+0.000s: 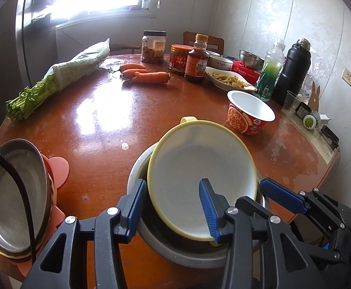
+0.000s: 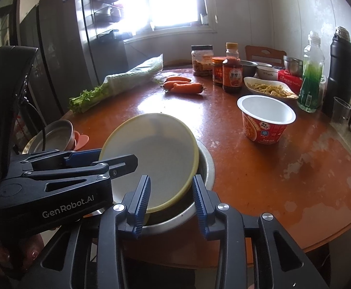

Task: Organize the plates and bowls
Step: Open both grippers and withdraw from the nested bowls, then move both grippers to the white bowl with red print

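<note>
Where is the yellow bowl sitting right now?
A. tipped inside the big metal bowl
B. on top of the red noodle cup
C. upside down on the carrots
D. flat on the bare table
A: the yellow bowl leans at a tilt with its lower edge down inside the big metal bowl, well apart from the noodle cup and the carrots.
</note>
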{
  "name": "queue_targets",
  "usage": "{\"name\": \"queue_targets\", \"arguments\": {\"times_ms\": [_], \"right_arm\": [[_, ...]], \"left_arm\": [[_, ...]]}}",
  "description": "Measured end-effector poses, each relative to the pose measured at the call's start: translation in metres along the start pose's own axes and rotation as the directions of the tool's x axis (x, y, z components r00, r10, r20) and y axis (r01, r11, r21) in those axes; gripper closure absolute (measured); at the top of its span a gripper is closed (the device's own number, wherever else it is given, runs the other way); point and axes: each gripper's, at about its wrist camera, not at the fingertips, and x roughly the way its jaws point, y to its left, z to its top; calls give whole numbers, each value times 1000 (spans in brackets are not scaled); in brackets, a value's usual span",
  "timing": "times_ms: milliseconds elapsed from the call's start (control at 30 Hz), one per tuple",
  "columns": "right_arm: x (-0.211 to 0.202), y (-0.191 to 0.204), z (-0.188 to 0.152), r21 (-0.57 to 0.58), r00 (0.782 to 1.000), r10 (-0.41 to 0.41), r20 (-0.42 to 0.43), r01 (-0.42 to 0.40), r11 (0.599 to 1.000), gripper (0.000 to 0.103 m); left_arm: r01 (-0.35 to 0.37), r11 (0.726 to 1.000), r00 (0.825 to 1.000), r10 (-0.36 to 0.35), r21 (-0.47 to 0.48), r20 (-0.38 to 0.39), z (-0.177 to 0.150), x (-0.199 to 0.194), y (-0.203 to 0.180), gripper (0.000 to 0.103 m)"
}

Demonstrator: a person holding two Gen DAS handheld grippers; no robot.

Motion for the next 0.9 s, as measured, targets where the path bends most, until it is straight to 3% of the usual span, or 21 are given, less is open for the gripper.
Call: {"name": "queue_targets", "arguments": {"times_ms": [133,333,900], "right_arm": [[-3,-4,0,11,1000,-6,5,6,1000,55],[-5,-8,0,25,1000,0,17,-1,1000,50],[-20,-38,0,114,998,-10,56,4,994,45]], "left_arm": [[-6,1000,1000,6,9,6,1,-3,-2,54],[-23,1000,1000,23,13,20,3,-8,-1,44],[-30,999,998,28,26,60,9,-25,-6,38]]}}
